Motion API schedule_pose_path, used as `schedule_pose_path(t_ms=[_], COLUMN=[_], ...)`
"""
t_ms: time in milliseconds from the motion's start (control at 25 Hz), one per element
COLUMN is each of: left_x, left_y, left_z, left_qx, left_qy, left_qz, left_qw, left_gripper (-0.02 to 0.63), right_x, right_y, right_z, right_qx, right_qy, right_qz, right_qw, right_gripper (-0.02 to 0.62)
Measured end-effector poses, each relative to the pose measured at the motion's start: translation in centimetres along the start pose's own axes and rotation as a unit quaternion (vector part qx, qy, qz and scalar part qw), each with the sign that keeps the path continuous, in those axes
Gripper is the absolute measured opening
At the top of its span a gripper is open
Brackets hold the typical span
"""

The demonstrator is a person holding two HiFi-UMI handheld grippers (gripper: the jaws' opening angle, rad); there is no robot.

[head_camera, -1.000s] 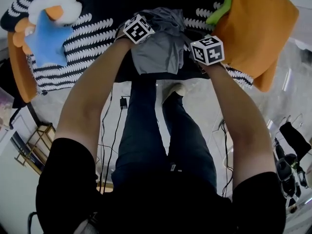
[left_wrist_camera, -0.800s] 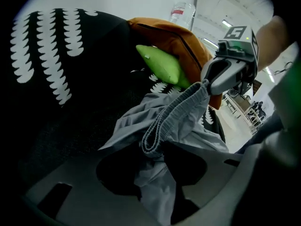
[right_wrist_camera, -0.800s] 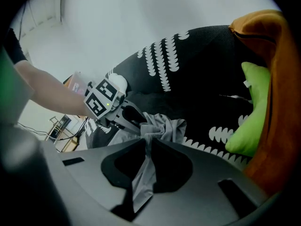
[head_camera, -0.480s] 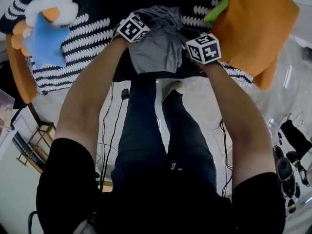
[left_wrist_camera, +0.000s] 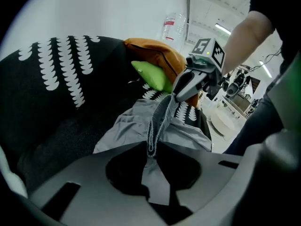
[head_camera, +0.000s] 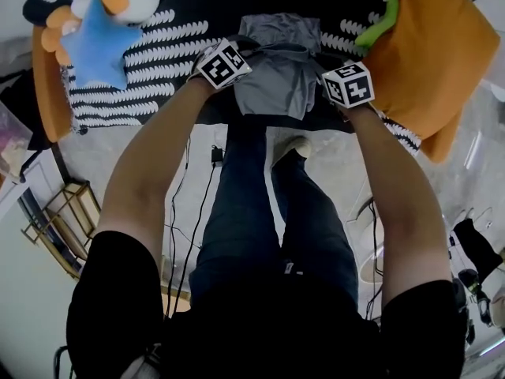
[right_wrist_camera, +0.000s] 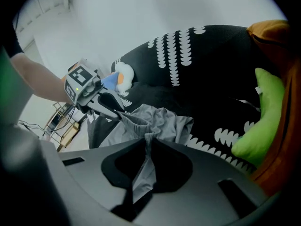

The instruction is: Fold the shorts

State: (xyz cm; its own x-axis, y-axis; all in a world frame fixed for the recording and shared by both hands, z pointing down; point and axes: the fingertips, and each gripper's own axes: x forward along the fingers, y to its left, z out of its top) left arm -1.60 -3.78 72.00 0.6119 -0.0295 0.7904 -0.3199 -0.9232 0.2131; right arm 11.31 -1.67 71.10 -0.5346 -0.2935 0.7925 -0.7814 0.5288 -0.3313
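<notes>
Grey shorts (head_camera: 276, 81) lie on a black throw with white marks (head_camera: 162, 46), their near edge lifted and stretched between my two grippers. My left gripper (head_camera: 246, 51) is closing its jaws, and the ribbed waistband (left_wrist_camera: 157, 121) is pinched between them. My right gripper (head_camera: 317, 71) is shut on the other end of the same edge (right_wrist_camera: 148, 142). In the left gripper view the right gripper (left_wrist_camera: 188, 84) holds the far end of the band. The right gripper view shows the left gripper (right_wrist_camera: 107, 103) at the shorts' (right_wrist_camera: 162, 121) left side.
An orange cushion (head_camera: 430, 54) with a green piece (head_camera: 380, 24) lies right of the shorts. A blue star plush (head_camera: 99, 42) sits at the left. Below the couch edge are the person's legs (head_camera: 260, 212), cables (head_camera: 175, 204) and a wooden rack (head_camera: 59, 219).
The bunched shorts are now spread flatter between the two grippers, with their near edge pulled taut. Both marker cubes sit a little lower in the head view.
</notes>
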Motion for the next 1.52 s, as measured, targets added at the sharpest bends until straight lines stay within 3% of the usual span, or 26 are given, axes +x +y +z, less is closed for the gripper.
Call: schedule_pose_path(t_ms=[280,720,1000,1160,1360,1440,1520], left_x=[-1.9,-1.2,0.3,0.4,1.0,1.4,1.6], left_y=[-4.3,-11.9,-13.9,-16.2,-17.9,-18.2,-18.2], left_z=[-3.3,-8.7,-10.6,-12.2,-14.0,-15.2,-16.2], left_qx=[0.03,0.054,0.083,0.125,0.118,0.104,0.08], left_qy=[0.01,0.042,0.058,0.081,0.101,0.115,0.126], left_qz=[0.01,-0.003,0.008,0.005,-0.013,-0.024,-0.029], left_qw=[0.9994,0.9976,0.9948,0.9888,0.9878,0.9877,0.9883], left_gripper=[0.078,0.078,0.081,0.091,0.16,0.178,0.209], right_x=[0.7,0.8,1.2,0.5,0.1,0.2,0.2], right_y=[3.1,7.9,9.1,10.5,10.4,10.4,10.5], right_z=[-2.4,-9.0,-12.1,-14.3,-17.4,-18.5,-19.7], right_qx=[-0.074,-0.191,-0.274,-0.333,-0.382,-0.374,-0.353], right_qy=[0.037,0.09,0.105,0.126,0.154,0.169,0.191], right_qz=[0.015,0.037,0.026,0.035,0.044,0.053,0.07], right_qw=[0.996,0.977,0.956,0.934,0.91,0.91,0.913], right_gripper=[0.041,0.041,0.049,0.067,0.098,0.112,0.181])
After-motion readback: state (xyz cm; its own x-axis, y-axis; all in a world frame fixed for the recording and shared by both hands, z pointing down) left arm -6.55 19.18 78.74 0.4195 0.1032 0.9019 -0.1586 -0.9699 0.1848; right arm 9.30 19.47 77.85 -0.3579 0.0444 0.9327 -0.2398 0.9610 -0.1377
